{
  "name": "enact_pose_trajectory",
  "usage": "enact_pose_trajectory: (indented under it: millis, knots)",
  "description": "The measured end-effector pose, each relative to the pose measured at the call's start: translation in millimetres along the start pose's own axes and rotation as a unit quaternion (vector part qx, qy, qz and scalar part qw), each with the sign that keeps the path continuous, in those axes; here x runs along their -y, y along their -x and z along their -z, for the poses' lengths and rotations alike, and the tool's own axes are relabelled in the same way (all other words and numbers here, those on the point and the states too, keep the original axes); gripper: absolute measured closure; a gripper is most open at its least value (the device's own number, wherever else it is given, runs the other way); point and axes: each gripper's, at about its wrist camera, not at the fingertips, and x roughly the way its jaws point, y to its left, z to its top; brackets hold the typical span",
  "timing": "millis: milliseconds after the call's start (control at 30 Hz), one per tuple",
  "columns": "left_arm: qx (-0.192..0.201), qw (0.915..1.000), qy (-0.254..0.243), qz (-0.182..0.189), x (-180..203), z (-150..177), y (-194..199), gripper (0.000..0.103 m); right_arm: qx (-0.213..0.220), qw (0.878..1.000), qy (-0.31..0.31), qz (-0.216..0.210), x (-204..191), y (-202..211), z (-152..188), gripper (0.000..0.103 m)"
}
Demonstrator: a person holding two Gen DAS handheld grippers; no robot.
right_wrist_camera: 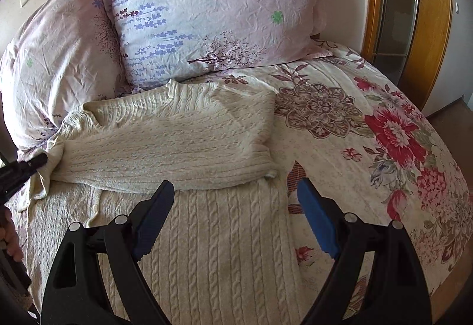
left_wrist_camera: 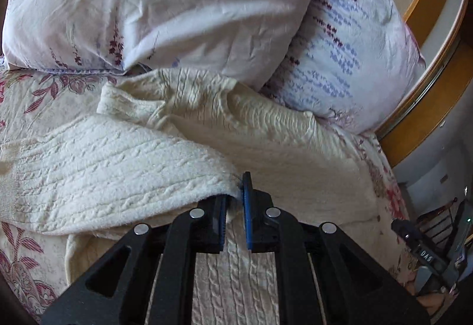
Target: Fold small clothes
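Left gripper (left_wrist_camera: 235,201) pinching sweater (right_wrist_camera: 183,144) edge.

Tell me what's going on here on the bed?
A person with a gripper in each hand is folding a cream cable-knit sweater on a floral bedspread. The left gripper is shut on the sweater's edge. One sleeve lies folded across the body. The right gripper hovers open above the lower part, holding nothing.

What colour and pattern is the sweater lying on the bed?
Cream, with a cable-knit pattern; the sweater shows best in the right wrist view.
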Motion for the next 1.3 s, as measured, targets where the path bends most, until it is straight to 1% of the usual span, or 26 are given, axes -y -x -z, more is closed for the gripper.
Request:
enact_pose_trajectory:
  millis: [67,133,200,233,267,300,333,400,467,500,533,600,667,700,733,833,900,933,1033,1100,1133,1167,1200,1233,1267,1300]
  knots:
    - [-0.016,0.9998,-0.005,-0.008,-1,11,-10,0.093,0.0,1.0,-0.003,0.002,3,1,1,0.016]
    - [-0.026,0.9995,-0.007,-0.018,-4,20,-15,0.09,-0.001,1.0,-0.005,0.002,5,1,2,0.016]
    - [-0.037,0.9987,-0.008,-0.033,-7,26,-21,0.082,-0.003,1.0,-0.004,0.0,4,1,2,0.016]
    - [-0.034,0.9989,-0.008,-0.031,-8,27,-22,0.081,-0.004,1.0,-0.002,-0.003,3,1,1,0.016]
    - [-0.032,0.9991,-0.009,-0.027,-9,28,-19,0.079,-0.003,1.0,0.002,-0.007,0,1,1,0.016]
    - [-0.032,0.9993,-0.005,-0.016,-9,29,-16,0.068,-0.002,1.0,0.009,-0.011,-5,2,-1,0.016]
    - [-0.027,0.9996,0.0,-0.003,-10,29,-10,0.057,0.003,1.0,0.018,-0.02,-12,3,-4,0.016]
    - [-0.007,0.9999,0.006,0.007,-14,33,10,0.047,0.013,0.998,0.039,-0.053,-31,6,-12,0.016]
    - [0.009,0.9998,0.013,0.014,-21,39,31,0.045,0.023,0.992,0.069,-0.103,-61,8,-21,0.017]
    - [0.013,0.9997,0.016,0.013,-26,43,42,0.045,0.025,0.987,0.089,-0.132,-80,8,-25,0.02]
    - [0.017,0.9997,0.018,0.006,-32,48,52,0.045,0.027,0.98,0.112,-0.163,-102,8,-28,0.022]
    - [0.022,0.9995,0.017,-0.014,-43,59,72,0.045,0.022,0.96,0.166,-0.223,-152,7,-29,0.032]
    - [0.021,0.9992,0.012,-0.033,-50,69,87,0.045,0.016,0.933,0.227,-0.278,-207,7,-24,0.037]
    - [0.018,0.9989,0.007,-0.043,-54,74,93,0.045,0.012,0.918,0.258,-0.302,-235,7,-19,0.039]
    - [0.015,0.9986,0.001,-0.05,-56,79,97,0.045,0.006,0.899,0.289,-0.327,-264,7,-13,0.041]
    - [0.007,0.9983,-0.006,-0.057,-62,96,108,0.045,-0.02,0.853,0.368,-0.369,-336,1,13,0.048]
    - [0.007,0.9984,-0.001,-0.056,-67,104,116,0.045,-0.047,0.83,0.406,-0.38,-375,-9,30,0.051]
    - [0.008,0.9985,0.001,-0.054,-70,108,121,0.045,-0.057,0.821,0.422,-0.381,-391,-13,39,0.051]
    - [0.014,0.9986,0.003,-0.051,-76,115,132,0.045,-0.075,0.799,0.464,-0.376,-423,-22,65,0.052]
    - [0.016,0.9985,0.006,-0.053,-78,117,136,0.043,-0.085,0.787,0.482,-0.374,-438,-26,78,0.052]
    - [0.017,0.9983,0.008,-0.055,-81,118,138,0.042,-0.084,0.784,0.491,-0.369,-443,-27,83,0.053]
    - [0.017,0.9982,0.01,-0.056,-82,118,138,0.042,-0.081,0.782,0.5,-0.363,-448,-28,87,0.054]
    - [0.016,0.9981,0.012,-0.058,-84,119,138,0.042,-0.08,0.78,0.508,-0.357,-451,-31,92,0.058]
    - [0.015,0.9979,0.014,-0.061,-86,120,139,0.041,-0.079,0.781,0.514,-0.347,-452,-34,94,0.061]
    - [0.013,0.9978,0.016,-0.064,-87,120,139,0.041,-0.08,0.783,0.519,-0.335,-455,-38,97,0.069]
    - [0.013,0.9976,0.018,-0.066,-89,120,139,0.041,-0.082,0.786,0.521,-0.323,-458,-43,99,0.074]
